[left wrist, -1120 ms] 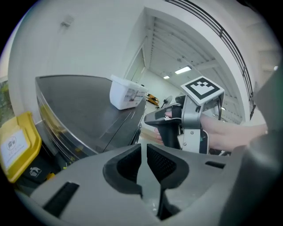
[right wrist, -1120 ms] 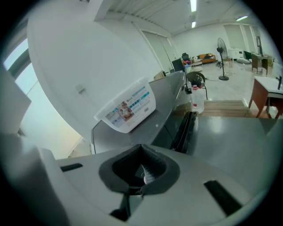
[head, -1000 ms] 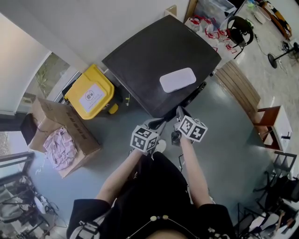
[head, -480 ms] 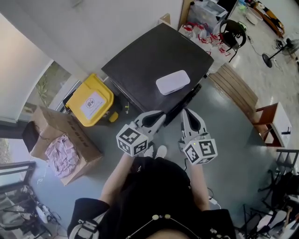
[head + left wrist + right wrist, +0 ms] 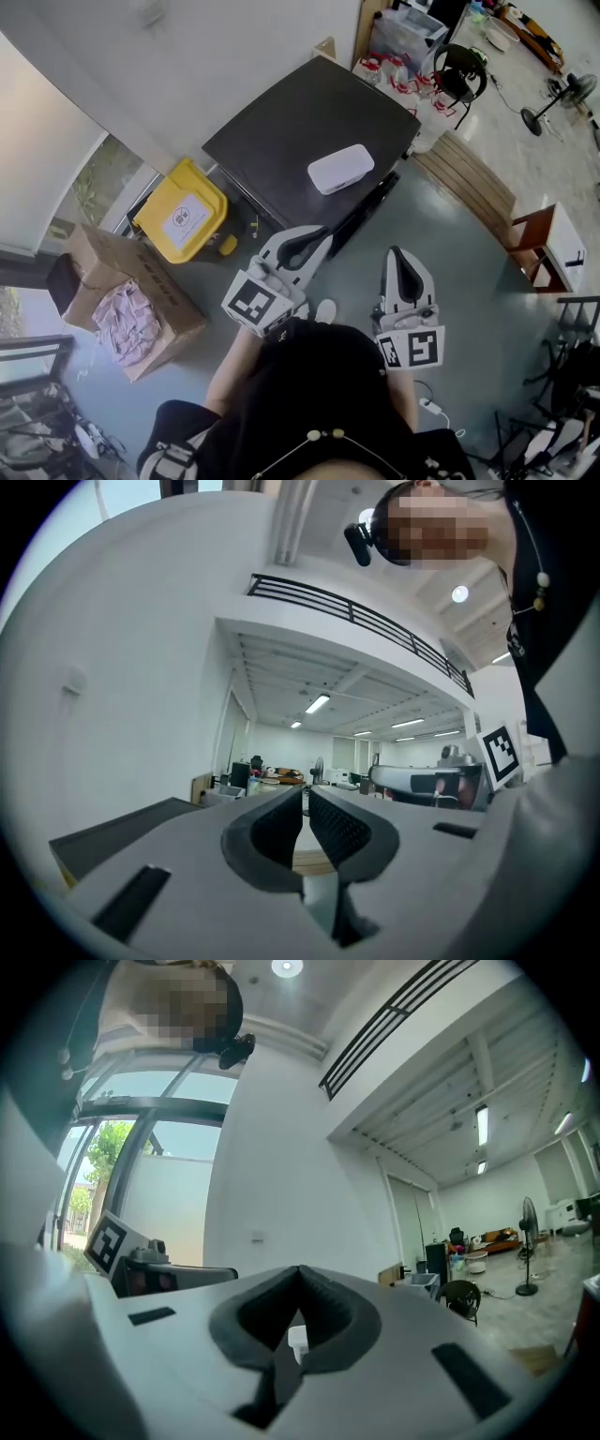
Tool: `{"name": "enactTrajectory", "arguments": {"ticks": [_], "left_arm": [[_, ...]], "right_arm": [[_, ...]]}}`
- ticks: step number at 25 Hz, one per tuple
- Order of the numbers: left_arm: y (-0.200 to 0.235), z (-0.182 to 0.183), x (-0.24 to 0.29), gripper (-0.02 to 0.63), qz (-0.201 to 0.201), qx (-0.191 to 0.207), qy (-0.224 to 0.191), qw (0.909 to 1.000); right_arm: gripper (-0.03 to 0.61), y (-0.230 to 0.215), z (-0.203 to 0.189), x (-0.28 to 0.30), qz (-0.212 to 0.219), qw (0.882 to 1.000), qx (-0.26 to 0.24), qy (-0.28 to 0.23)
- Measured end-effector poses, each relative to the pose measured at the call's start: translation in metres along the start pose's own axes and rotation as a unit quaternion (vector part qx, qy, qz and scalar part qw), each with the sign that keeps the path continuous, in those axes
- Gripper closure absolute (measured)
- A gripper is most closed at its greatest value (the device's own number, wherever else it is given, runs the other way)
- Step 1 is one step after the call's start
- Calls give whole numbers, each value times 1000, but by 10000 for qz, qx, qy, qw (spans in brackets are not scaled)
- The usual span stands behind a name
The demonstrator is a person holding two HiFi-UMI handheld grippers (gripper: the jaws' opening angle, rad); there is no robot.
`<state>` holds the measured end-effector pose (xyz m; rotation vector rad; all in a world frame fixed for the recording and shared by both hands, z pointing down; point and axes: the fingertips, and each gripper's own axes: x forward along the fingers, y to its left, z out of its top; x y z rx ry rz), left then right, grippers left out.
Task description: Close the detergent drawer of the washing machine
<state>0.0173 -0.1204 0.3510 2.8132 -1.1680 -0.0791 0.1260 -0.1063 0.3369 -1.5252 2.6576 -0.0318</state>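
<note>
Head view showed that you had lifted both grippers up and back from the washer's (image 5: 300, 122) front edge, where they had been crowded together a second before; they now sat nearer your chest and were spread apart, pointing roughly level toward the machine. Your left gripper (image 5: 317, 234) had its pads drawn in to a thin slit with nothing between them, and your right gripper (image 5: 399, 255) was closed tip to tip and empty. Neither touched the washer. That retreat reads as the push being over: judged from above, nothing jutted out past the front edge ahead of the jaws, so the drawer was probably home, though the drawer itself could not be made out from this steep angle and neither gripper view caught it. It would have been on the washer's front face, ahead of and below both grippers, closer to the left one. As a judgement, its long axis ran front to back into the machine, pointing away from your jaws, so any further push would have gone straight along the line the grippers faced. A white box (image 5: 340, 169) lay on the lid beyond the left gripper, and a yellow bin (image 5: 183, 211) stood off to that gripper's left.
</note>
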Motion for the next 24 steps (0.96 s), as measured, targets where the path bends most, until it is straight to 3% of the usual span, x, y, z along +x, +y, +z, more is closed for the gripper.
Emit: {"name": "enactTrajectory", "arguments": {"ticks": [4, 13, 24], "left_arm": [[0, 5, -1, 588, 151, 222, -3, 9996], [11, 9, -3, 607, 146, -239, -267, 9992], [13, 11, -8, 607, 220, -239, -276, 9991]], "right_arm": [[577, -5, 2, -6, -91, 10000, -3, -4], [575, -11, 4, 1, -204, 9995, -223, -14], [575, -10, 6, 1, -199, 9993, -306, -31]]}}
